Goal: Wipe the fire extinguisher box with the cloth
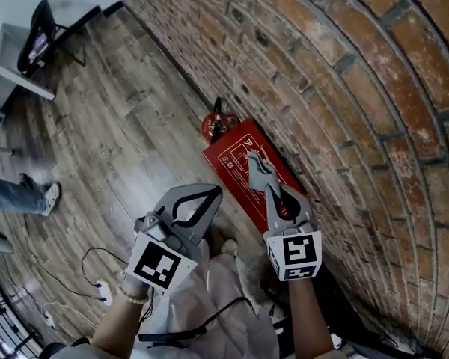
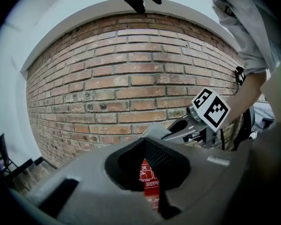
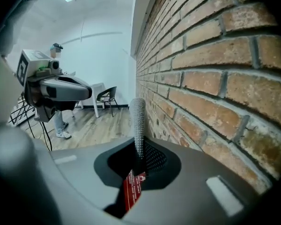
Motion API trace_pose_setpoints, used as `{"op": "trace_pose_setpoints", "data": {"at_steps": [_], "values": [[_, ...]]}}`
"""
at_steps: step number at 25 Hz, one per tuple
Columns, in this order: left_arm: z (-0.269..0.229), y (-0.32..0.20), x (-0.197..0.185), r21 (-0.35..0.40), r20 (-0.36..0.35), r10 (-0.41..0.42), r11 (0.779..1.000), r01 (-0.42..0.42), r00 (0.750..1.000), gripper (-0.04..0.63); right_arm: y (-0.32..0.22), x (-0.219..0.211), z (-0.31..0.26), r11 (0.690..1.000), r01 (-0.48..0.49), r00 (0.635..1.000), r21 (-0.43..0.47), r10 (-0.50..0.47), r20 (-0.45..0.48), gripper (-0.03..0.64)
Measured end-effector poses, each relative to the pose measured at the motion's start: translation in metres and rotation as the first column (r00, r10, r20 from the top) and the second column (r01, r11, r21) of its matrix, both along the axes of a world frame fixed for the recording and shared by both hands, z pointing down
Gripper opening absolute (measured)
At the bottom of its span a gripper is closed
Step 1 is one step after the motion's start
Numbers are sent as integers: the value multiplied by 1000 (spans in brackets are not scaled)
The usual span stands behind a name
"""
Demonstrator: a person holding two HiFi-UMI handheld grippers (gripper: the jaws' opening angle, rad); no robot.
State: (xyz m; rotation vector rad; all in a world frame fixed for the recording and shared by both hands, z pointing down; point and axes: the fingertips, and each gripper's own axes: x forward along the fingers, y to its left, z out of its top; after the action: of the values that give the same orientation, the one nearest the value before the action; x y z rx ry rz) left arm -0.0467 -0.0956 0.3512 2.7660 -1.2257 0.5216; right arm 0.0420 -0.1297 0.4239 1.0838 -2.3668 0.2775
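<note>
Left gripper (image 1: 213, 194) and right gripper (image 1: 253, 162) closed, empty, above fire extinguisher box (image 1: 234, 152); no cloth visible, so fetching it probably comes first.

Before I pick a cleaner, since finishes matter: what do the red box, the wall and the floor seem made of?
Fire extinguisher box: probably painted sheet metal, smooth red with white print; plastic possible. Wall: rough matte brick, pale mortar joints. Floor: wood-look planks with grain and seams; wood or laminate, can't tell.
</note>
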Motion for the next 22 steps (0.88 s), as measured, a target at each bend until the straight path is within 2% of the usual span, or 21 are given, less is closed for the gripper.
{"op": "trace_pose_setpoints", "data": {"at_steps": [9,13,22], "values": [[36,-24,-26,-14,-3,-20,1000,20,1000,-2,-32,-26,57,999,-20,1000,-49,19,-18,18],[46,-32,-35,-32,-19,-31,999,30,999,-2,-46,-42,77,998,-2,999,-65,0,-32,18],[70,-39,-41,-54,-6,-24,998,24,1000,0,-73,-68,121,995,30,997,-96,-37,-64,18]]}}
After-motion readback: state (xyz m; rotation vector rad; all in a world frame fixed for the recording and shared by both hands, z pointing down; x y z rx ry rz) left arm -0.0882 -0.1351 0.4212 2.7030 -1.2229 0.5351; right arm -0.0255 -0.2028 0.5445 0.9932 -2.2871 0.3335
